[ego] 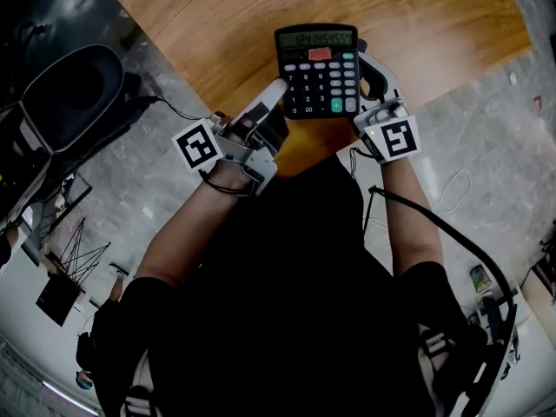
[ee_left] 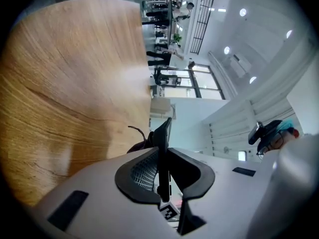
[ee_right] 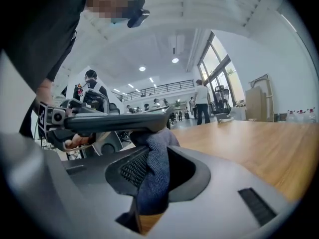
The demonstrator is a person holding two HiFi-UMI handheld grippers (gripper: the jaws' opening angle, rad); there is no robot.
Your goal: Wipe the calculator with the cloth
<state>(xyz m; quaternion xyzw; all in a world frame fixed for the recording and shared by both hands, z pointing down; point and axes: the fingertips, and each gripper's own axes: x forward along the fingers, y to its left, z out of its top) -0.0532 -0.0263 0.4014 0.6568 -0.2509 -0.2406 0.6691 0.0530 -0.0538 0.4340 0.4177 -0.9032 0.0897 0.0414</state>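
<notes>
1. Head view: the calculator [ego: 317,69] is held keys-up over the near edge of the wooden table [ego: 208,24]. The left gripper [ego: 276,89] is at its near left corner and the right gripper [ego: 369,66] at its right side.
2. Left gripper view: the jaws are clenched on the calculator's thin edge, with the table at the left.
3. Right gripper view: the jaws clamp a grey-blue cloth [ee_right: 152,168], whose top touches the calculator's underside.

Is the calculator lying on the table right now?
No, the left tool grips the calculator by its edge, holding it above the table.
</notes>
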